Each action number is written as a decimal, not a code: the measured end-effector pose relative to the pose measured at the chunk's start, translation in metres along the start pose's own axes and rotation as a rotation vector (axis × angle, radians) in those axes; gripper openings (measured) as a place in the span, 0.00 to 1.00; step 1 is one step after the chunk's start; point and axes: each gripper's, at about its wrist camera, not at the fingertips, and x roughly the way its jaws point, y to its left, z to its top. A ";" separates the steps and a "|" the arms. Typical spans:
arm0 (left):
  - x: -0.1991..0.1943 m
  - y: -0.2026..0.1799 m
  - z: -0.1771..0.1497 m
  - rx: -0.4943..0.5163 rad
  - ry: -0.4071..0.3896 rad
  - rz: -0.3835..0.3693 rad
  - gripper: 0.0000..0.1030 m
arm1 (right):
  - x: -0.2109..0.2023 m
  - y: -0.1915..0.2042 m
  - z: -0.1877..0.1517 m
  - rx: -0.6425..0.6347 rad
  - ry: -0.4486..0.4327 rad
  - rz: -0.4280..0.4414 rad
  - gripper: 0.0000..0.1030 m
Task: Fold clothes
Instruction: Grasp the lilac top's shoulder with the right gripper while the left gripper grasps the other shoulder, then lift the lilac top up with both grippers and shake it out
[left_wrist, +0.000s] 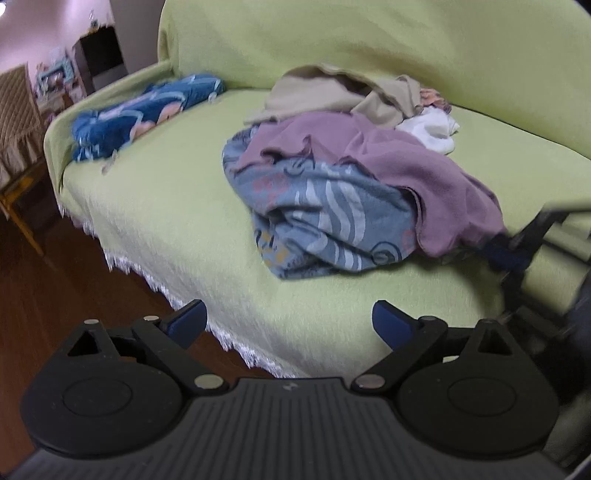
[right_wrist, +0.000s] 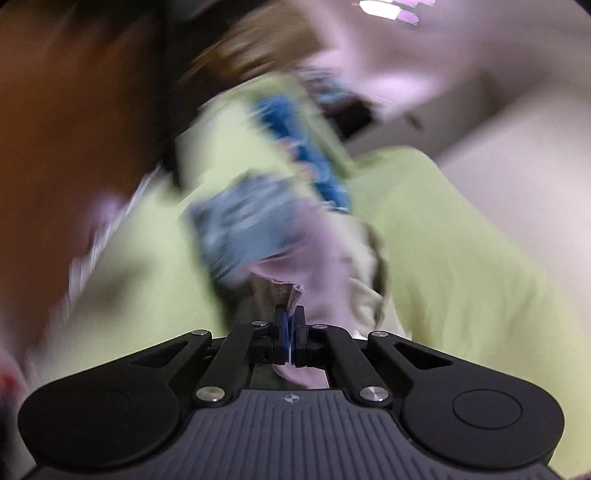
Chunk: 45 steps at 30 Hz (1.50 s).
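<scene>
Heap of clothes (left_wrist: 343, 177) on the sofa (left_wrist: 177, 206), rolled blanket (left_wrist: 144, 110) to its left.

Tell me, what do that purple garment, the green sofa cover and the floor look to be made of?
The purple garment looks like soft matte knit, perhaps cotton jersey: it drapes in limp folds with a thin curling edge. The green sofa cover seems a woven, faintly fuzzy throw, ending in a white fringe. The floor looks like glossy reddish-brown wood planks, though laminate is possible.
</scene>
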 end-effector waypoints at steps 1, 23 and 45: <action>-0.002 0.000 0.002 0.016 -0.018 0.001 0.91 | -0.002 -0.011 0.003 0.044 -0.009 -0.011 0.00; 0.037 -0.048 0.085 0.331 -0.260 -0.044 0.75 | -0.033 -0.168 0.011 0.543 -0.159 -0.203 0.00; 0.039 -0.028 0.148 0.391 -0.379 0.047 0.01 | -0.015 -0.185 0.005 0.585 -0.079 -0.229 0.00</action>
